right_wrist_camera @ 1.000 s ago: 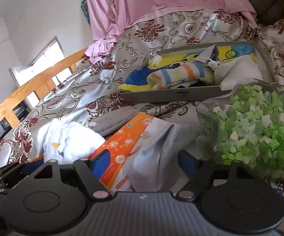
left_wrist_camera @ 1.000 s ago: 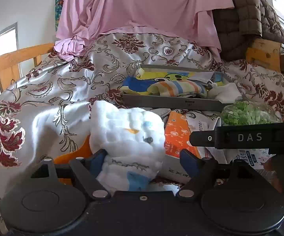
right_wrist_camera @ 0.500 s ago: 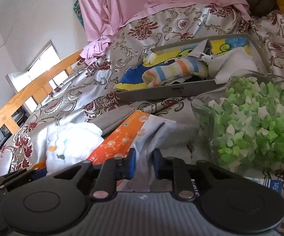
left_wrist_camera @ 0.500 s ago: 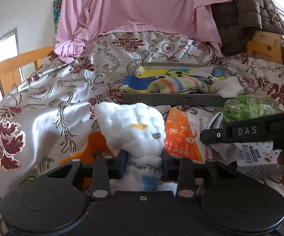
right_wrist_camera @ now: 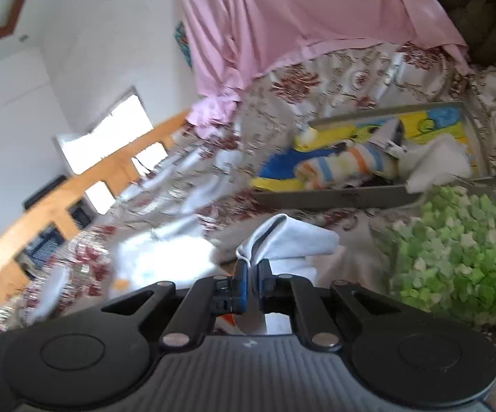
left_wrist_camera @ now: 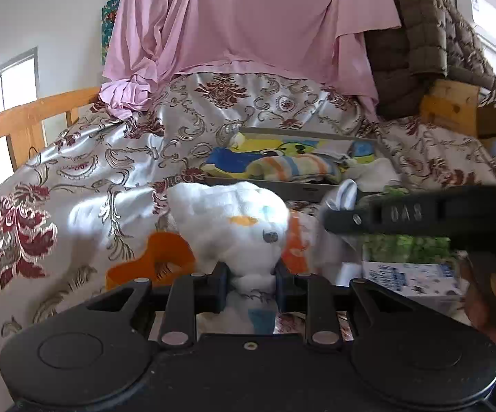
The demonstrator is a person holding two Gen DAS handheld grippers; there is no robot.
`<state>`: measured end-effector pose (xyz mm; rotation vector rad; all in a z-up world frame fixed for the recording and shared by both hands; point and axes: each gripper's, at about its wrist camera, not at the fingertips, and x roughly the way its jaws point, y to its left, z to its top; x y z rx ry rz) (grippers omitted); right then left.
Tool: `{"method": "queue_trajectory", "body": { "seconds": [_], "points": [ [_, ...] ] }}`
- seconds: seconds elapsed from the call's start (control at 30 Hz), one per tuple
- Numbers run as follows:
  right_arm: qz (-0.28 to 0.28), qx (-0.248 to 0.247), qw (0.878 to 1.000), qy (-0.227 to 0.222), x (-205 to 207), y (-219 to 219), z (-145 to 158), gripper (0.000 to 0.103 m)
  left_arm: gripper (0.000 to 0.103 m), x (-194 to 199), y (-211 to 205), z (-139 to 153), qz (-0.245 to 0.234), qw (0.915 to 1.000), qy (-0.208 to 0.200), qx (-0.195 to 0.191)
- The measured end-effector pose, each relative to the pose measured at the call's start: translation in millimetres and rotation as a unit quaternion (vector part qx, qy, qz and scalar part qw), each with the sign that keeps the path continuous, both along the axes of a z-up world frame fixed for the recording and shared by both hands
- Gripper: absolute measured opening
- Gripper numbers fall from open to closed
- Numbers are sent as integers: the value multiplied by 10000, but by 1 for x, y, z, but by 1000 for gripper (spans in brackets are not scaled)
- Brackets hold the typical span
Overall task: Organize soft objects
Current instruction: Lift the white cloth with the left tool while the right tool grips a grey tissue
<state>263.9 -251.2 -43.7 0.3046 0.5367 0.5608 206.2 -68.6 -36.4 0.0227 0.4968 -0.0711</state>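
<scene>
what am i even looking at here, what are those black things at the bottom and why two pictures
There is no robot here. A person holds a two-finger gripper in each hand, and each one carries a wide-angle camera looking forward along its fingers. The black shapes at the bottom are the grippers themselves.

One picture comes from the left gripper. It is shut on a puffy white cloth with small printed marks. The black bar crossing the right side of that picture is the other tool.

The other picture comes from the right gripper, shut on a thin pale grey cloth. This view is blurred.

Everything lies on a bed with a shiny flowered cover. Farther back is a grey tray that holds colourful folded fabrics, among them a striped cloth. Near the right gripper is a clear container of green and white bits.
</scene>
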Motion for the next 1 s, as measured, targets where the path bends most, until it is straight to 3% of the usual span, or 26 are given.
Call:
{"method": "queue_trajectory", "body": {
  "seconds": [0.17,0.47,0.67,0.73,0.8,1.0],
  "points": [
    [361,267,9990,0,-4,-1,6,7,28,-18,1,-2,102,9998,147,-84],
    [199,-123,9993,280,5,9,-10,8,30,-12,15,-9,468,9978,457,-143],
    [10,-321,9987,388,13,11,-22,23,43,-4,18,-13,516,9973,475,-202],
    [-4,-391,9985,382,14,13,-24,37,47,-2,21,-15,569,9968,489,-290],
    [-21,-501,9982,339,13,15,-26,43,51,0,24,-17,610,9961,499,-403],
    [-38,-641,9974,332,13,20,-31,50,62,4,27,-20,602,9961,474,-438]
  ]
}}
